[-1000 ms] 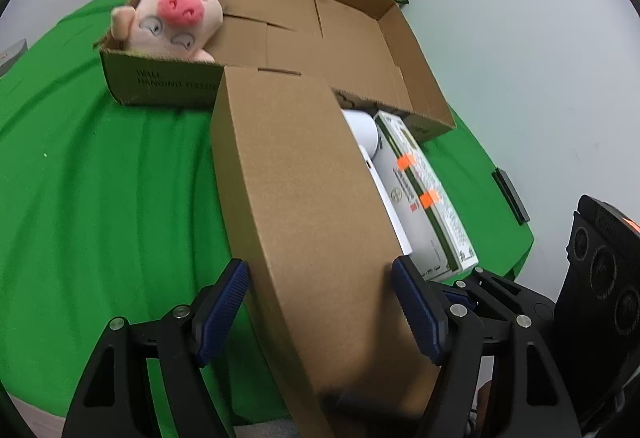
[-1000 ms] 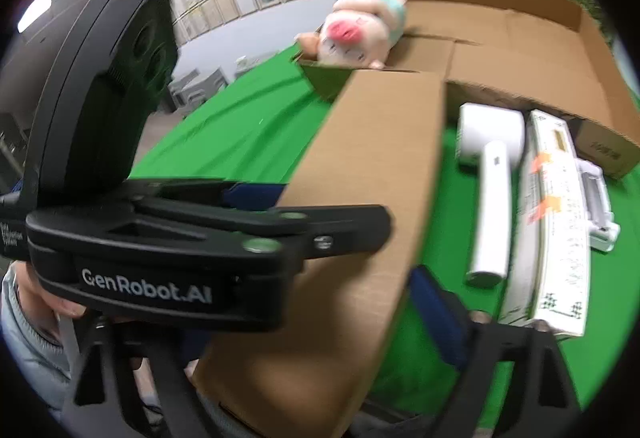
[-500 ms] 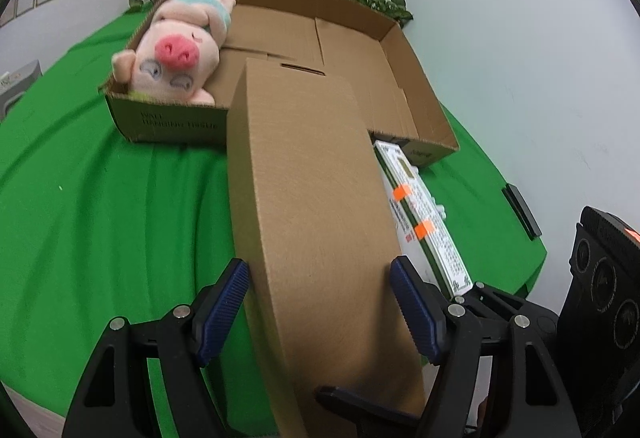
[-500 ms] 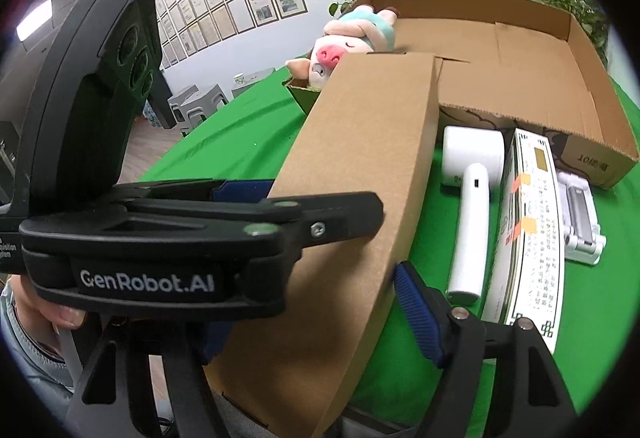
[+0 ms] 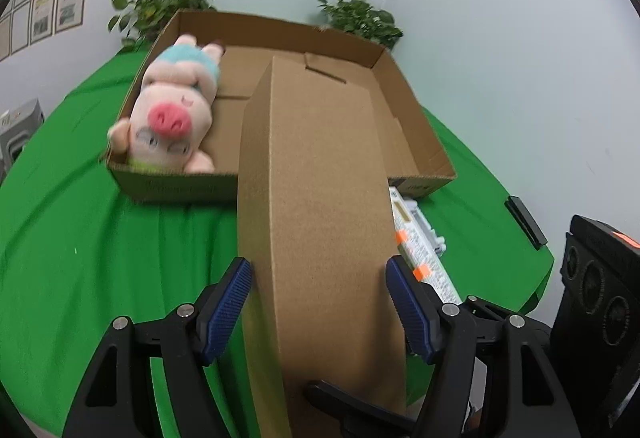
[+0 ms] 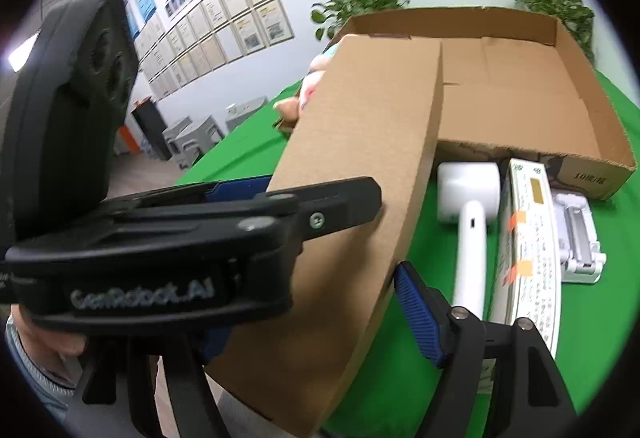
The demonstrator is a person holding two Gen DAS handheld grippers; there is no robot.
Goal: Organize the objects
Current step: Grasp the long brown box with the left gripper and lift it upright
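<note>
Left wrist view: both grippers clamp the long carton, left jaws closing, likely carrying it toward the tray at twelve o'clock, beside the pig.

A long, closed brown cardboard box runs lengthwise between the blue-padded black fingers of the left gripper, whose jaws are closing around it; its far end reaches over the front wall of a wide, shallow, open cardboard tray on the green tablecloth; a pink plush pig with a turquoise top lies in the tray's left corner; a white printed carton with orange stickers lies just right of the box; two leafy green potted plants stand behind the tray against the pale wall; part of a second black gripper shows at right.
</note>
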